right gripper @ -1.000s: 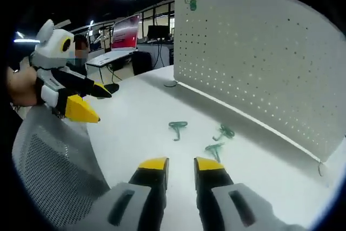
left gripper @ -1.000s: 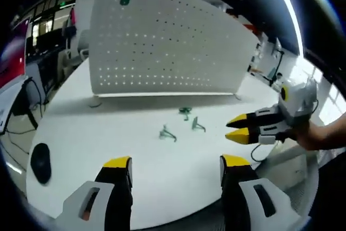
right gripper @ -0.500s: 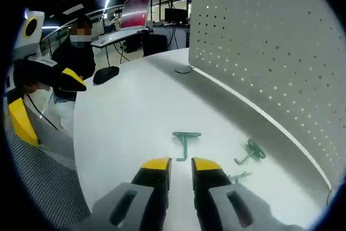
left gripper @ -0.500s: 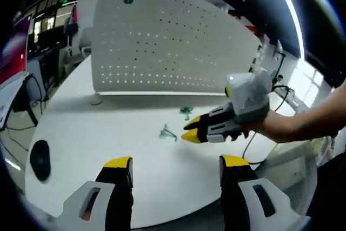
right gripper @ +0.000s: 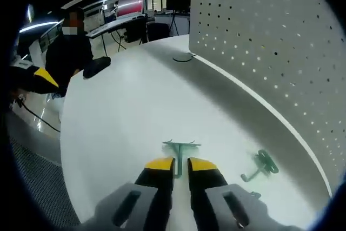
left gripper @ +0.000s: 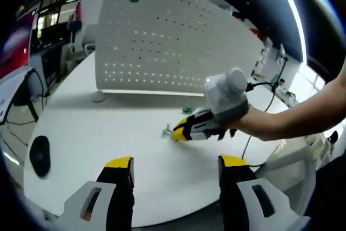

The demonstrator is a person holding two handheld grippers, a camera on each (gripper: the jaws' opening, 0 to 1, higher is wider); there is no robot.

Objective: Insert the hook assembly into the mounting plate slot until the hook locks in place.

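White round table [left gripper: 108,133] with the pegboard mounting plate [left gripper: 173,41] standing at 12 o'clock. Right gripper [right gripper: 181,165] has dropped onto the nearest green hook [right gripper: 178,147], fingers nearly clenched astride its stem, grip likely imminent. Left gripper [left gripper: 174,162] hangs back at 6 o'clock, fingers released.

The left gripper view looks from the bench's [left gripper: 81,133] near edge across to the pegboard [left gripper: 173,41] along its far edge, while the right gripper view sits low and close over the green hooks [right gripper: 178,147], sharing bench, hooks and pegboard.
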